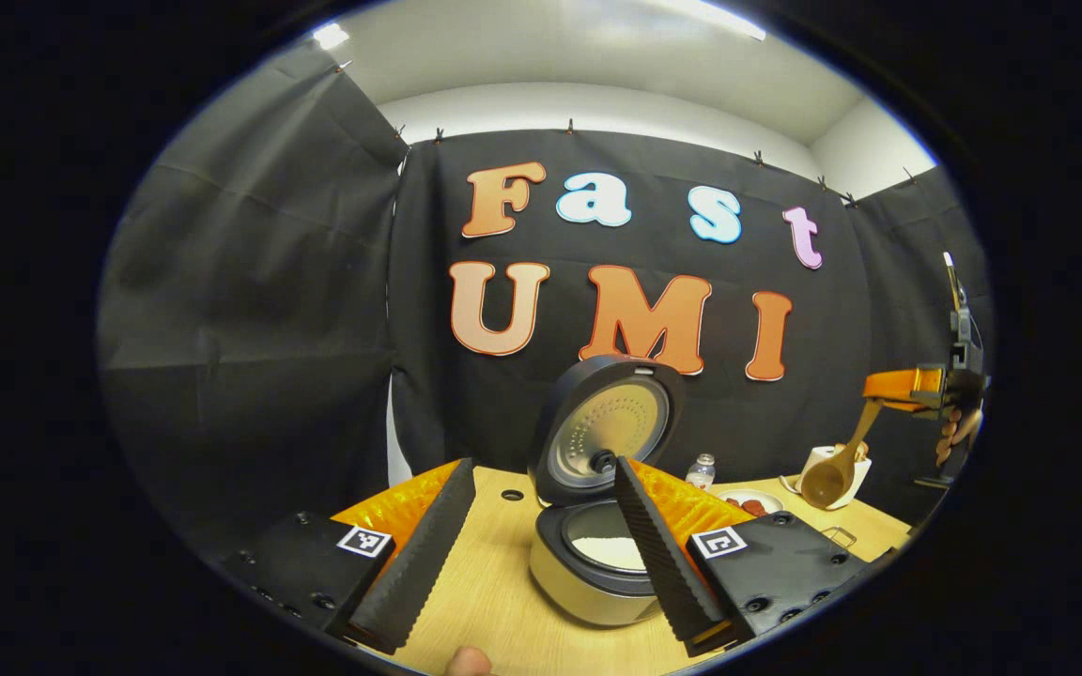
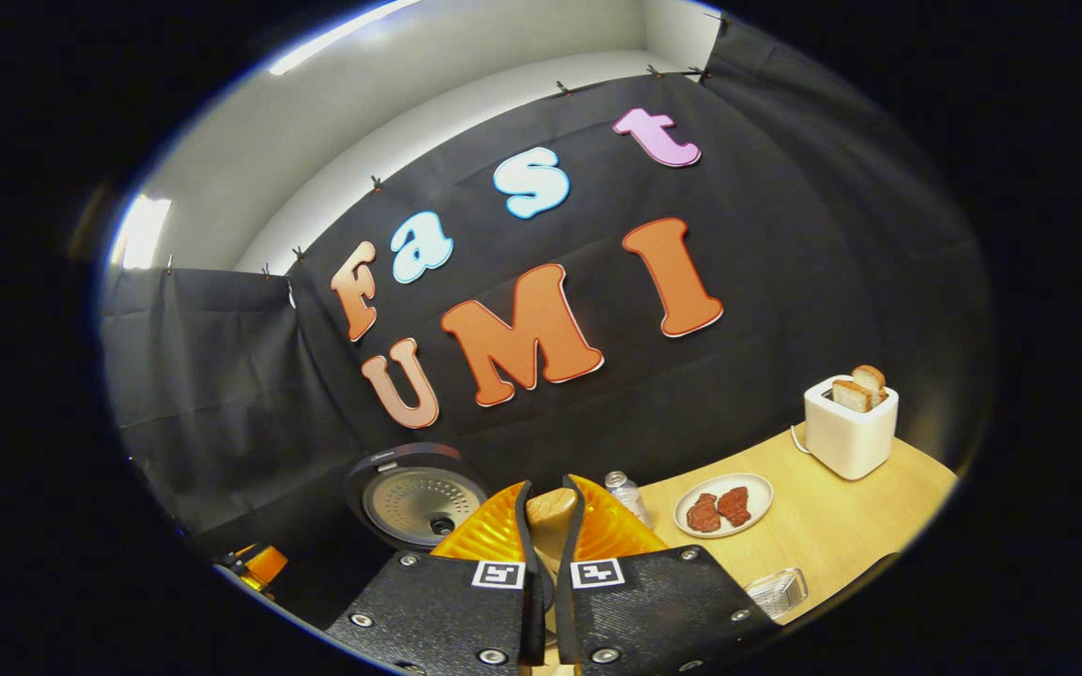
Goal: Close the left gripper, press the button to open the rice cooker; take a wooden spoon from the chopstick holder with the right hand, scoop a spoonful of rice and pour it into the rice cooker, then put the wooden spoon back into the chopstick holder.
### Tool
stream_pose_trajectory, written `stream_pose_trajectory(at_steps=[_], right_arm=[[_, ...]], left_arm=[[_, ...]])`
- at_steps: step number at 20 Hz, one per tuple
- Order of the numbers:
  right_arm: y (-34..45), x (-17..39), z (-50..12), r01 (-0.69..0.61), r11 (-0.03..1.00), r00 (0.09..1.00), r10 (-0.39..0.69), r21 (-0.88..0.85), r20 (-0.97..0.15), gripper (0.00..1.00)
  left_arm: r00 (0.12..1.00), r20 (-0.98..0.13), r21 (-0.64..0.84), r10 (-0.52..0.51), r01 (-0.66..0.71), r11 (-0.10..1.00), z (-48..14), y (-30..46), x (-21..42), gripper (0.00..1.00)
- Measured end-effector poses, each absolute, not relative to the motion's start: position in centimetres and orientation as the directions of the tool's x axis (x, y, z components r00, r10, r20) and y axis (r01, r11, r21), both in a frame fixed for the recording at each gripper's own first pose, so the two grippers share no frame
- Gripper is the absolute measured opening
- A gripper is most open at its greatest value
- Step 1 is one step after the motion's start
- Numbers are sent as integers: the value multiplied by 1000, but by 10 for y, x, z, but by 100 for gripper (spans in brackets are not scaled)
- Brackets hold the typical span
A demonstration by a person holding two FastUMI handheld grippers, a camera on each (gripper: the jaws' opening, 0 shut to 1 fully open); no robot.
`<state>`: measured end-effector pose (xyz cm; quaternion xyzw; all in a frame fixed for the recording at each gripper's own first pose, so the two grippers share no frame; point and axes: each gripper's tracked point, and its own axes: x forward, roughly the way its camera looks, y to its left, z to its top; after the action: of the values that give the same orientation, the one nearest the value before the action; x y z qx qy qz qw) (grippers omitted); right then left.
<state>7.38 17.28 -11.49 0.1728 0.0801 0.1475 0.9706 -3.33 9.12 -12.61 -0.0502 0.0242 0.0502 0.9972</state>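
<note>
The rice cooker (image 1: 588, 587) stands open on the wooden table, its lid (image 1: 609, 434) upright and white rice (image 1: 609, 549) in the pot. My left gripper (image 1: 541, 469) is open just in front of it, one finger on each side, touching nothing. Far to the right and held high, my right gripper (image 1: 884, 390) is shut on the handle of a wooden spoon (image 1: 830, 479), whose brown bowl hangs down. In the right gripper view, the right gripper (image 2: 546, 493) clamps the spoon handle (image 2: 550, 514) between both fingers, and the cooker lid (image 2: 419, 502) lies to the lower left.
A white toaster (image 2: 849, 427) with bread slices stands at the table's far right. A plate (image 2: 755, 488) holding two meat pieces and a small bottle (image 2: 626, 490) sit near the back wall. A small clear object (image 2: 776, 591) lies by the front edge.
</note>
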Motion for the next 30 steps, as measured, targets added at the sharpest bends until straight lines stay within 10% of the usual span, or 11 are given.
stream_pose_trajectory(at_steps=[24, 30], right_arm=[[27, 87, -299, -7, 825, 951, 181, 566, -252, 4], [1, 85, -296, 35, 910, 957, 89, 413, -276, 24]], left_arm=[[988, -38, -15, 151, -152, 988, -128, 82, -50, 100], [993, -36, 3, 115, -115, 993, -124, 59, -30, 100]])
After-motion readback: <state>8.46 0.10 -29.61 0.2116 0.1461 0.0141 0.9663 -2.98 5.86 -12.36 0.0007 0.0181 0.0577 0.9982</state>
